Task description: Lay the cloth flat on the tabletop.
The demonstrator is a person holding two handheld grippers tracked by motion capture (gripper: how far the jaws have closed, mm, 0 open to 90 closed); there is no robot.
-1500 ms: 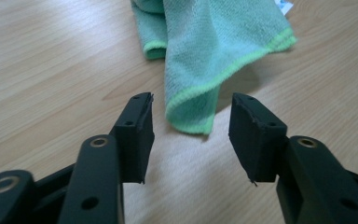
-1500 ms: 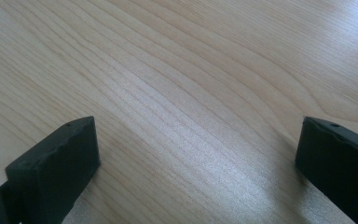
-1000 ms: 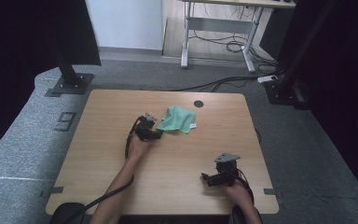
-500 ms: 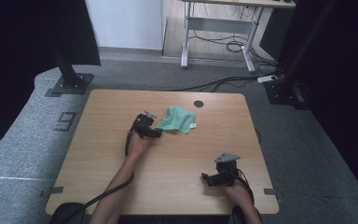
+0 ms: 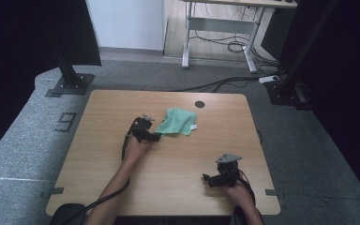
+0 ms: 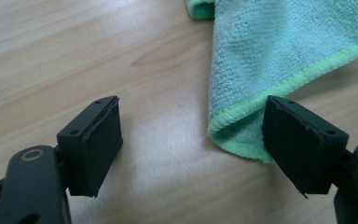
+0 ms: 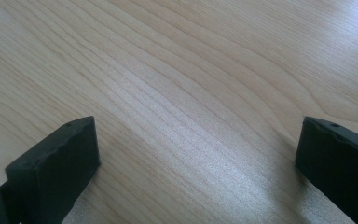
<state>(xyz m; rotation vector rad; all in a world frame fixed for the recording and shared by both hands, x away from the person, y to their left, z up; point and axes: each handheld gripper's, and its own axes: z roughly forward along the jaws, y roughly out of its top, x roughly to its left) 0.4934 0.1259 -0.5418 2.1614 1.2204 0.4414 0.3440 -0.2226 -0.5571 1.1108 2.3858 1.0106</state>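
Observation:
A green microfibre cloth [image 5: 178, 121] lies crumpled on the wooden table [image 5: 108, 112], right of centre toward the back. My left gripper [image 5: 155, 137] sits at the cloth's near-left corner, low over the wood. In the left gripper view its jaws have just been opening and now stand wide. The corner of the cloth [image 6: 279, 51] lies loose between them, close to the right pad [image 6: 298, 144], and is not pinched. My right gripper [image 5: 206, 179] rests near the table's front right. It points left and stands open [image 7: 198, 144] over bare wood.
A round cable hole [image 5: 199, 104] sits in the table behind the cloth. Black stand bases [image 5: 68, 84] stand on the grey floor past the table's back corners. A desk frame with cables [image 5: 225, 42] stands farther back.
The left gripper has eased back slightly from the cloth, which stays lying on the table. The right gripper has not moved.

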